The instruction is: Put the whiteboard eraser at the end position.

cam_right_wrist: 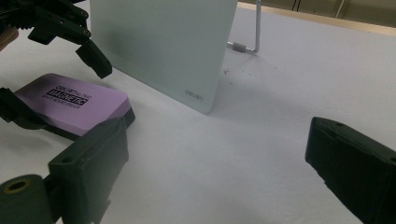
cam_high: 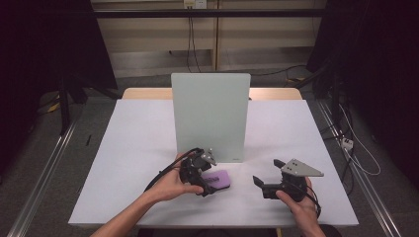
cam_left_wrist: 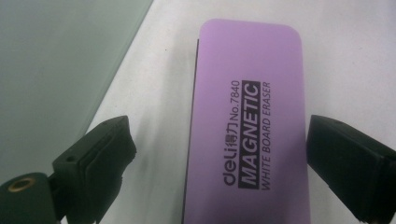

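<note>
The person's left forearm comes in from the bottom of the high view, angled toward the middle, its hand wrapped around the left claw [cam_high: 206, 183]. That claw points down and to the right, close over the bench, its jaws spread wide with neither pad pressing on anything. The right hand grips the right claw [cam_high: 264, 177] from behind, jaws parted and aimed leftward, roughly level.
</note>
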Action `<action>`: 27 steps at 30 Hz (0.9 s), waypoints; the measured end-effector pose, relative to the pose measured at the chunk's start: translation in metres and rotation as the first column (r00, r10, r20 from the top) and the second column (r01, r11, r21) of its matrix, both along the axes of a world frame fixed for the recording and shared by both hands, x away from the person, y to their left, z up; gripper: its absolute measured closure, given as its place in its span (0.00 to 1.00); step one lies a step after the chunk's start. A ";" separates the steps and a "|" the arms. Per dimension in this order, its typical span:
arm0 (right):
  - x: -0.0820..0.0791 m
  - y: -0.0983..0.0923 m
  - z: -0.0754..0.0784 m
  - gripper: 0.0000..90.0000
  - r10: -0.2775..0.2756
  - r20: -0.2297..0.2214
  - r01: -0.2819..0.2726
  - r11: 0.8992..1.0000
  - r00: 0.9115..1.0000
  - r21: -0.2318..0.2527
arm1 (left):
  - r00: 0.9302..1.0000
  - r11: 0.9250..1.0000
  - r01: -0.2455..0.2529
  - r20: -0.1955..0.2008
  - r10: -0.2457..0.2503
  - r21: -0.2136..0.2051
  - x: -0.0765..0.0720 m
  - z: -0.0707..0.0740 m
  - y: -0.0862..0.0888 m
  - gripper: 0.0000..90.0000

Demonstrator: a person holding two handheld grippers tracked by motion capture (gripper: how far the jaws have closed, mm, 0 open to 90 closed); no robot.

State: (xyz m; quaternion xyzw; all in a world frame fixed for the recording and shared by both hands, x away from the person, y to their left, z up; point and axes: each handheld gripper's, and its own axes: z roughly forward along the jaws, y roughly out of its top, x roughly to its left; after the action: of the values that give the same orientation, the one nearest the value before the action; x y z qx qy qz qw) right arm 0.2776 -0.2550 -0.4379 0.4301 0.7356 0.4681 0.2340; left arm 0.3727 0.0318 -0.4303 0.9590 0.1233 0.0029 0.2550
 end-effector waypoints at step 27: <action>0.001 -0.001 0.000 0.06 0.000 0.002 0.000 1.000 1.000 0.001 | 0.984 0.957 -0.154 0.048 0.171 -0.244 0.004 0.022 0.030 0.08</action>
State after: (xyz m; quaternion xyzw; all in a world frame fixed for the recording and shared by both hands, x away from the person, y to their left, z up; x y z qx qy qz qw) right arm 0.2785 -0.2559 -0.4380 0.4297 0.7352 0.4688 0.2346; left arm 0.3763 0.0615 -0.4087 0.9072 0.1922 0.0420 0.3719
